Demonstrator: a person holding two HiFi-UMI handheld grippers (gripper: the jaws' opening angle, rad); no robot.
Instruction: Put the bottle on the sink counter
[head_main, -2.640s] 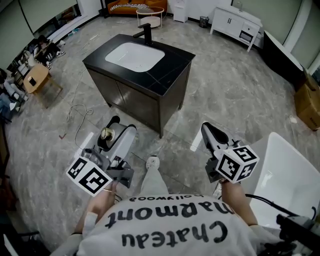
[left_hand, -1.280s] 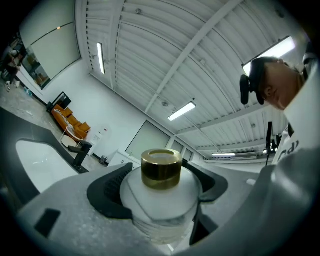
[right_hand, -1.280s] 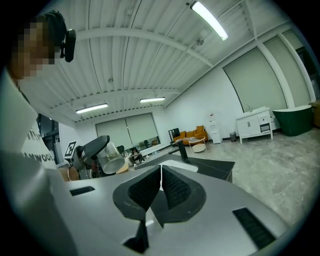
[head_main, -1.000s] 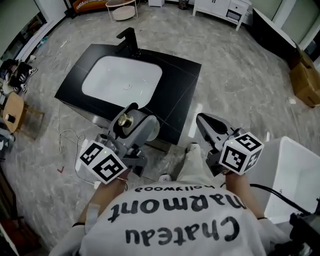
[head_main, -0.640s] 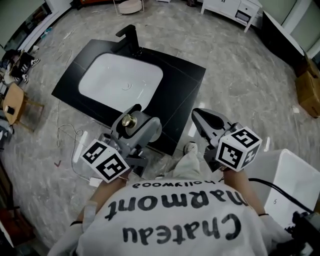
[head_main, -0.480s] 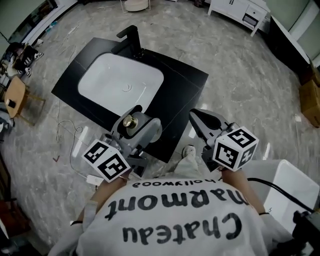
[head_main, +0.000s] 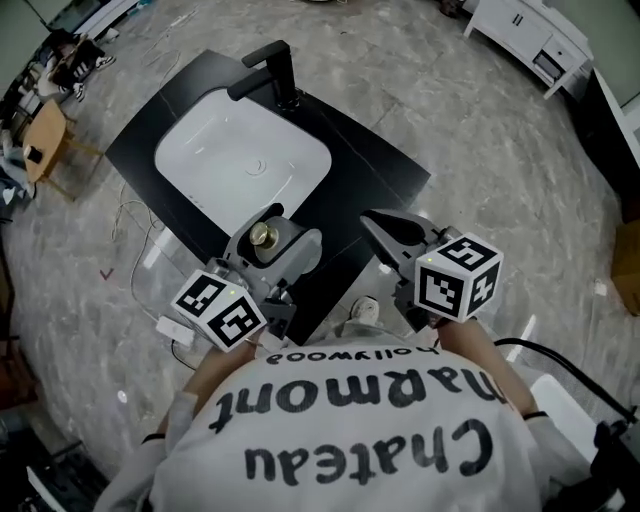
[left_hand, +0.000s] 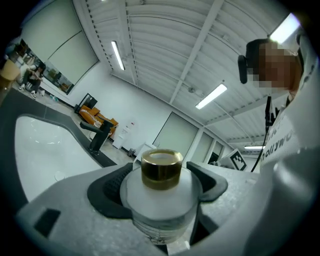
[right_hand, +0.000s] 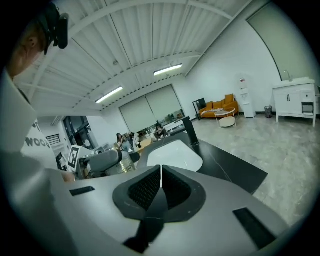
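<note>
In the head view the left gripper (head_main: 268, 243) held the bottle (head_main: 264, 236) upright above the near edge of the black sink counter (head_main: 375, 170), with the right gripper (head_main: 386, 229) beside it; the shirt read "Chateau Marmont Hollywood". In the left gripper view wide jaws clamped the bottle below its gold cap (left_hand: 161, 169), its label illegible. In the right gripper view the jaws met, empty. Best lowered level onto bare counter, clear of the basin (head_main: 240, 165), and released once seated

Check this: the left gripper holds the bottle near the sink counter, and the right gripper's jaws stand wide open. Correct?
No. The right gripper is shut, pads together with nothing between them, as the right gripper view shows. The left gripper does hold the bottle near the sink counter.
</note>
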